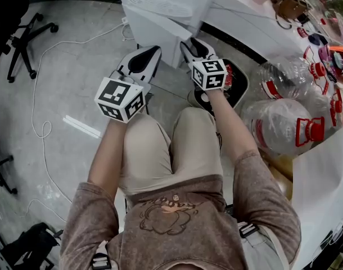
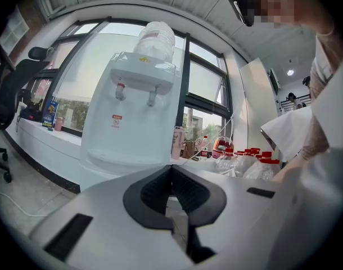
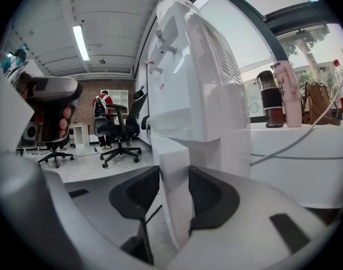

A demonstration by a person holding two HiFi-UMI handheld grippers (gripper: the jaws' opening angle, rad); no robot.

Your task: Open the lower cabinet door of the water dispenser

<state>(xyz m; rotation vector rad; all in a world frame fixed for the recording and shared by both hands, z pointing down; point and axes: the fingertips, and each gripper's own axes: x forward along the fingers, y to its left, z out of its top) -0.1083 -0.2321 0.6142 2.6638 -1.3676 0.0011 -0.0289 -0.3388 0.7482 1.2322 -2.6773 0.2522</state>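
I judge this to be the pulling step: my right gripper [image 3: 174,193] has its jaws about half spread, pinching the free edge of the lower cabinet door [image 3: 172,156]. The door stands edge-on between the pads, and the water dispenser [image 3: 197,77] rises just beyond and above them. Next I would swing that edge outward along its hinge arc without slipping. My left gripper [image 2: 171,176] has its jaws pressed together on nothing, with the dispenser well ahead of them.

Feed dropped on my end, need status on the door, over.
Left gripper shut, empty. Right gripper clamped on edge of white lower cabinet door, door ajar. Clear plastic jugs with red handles alongside, not touching.
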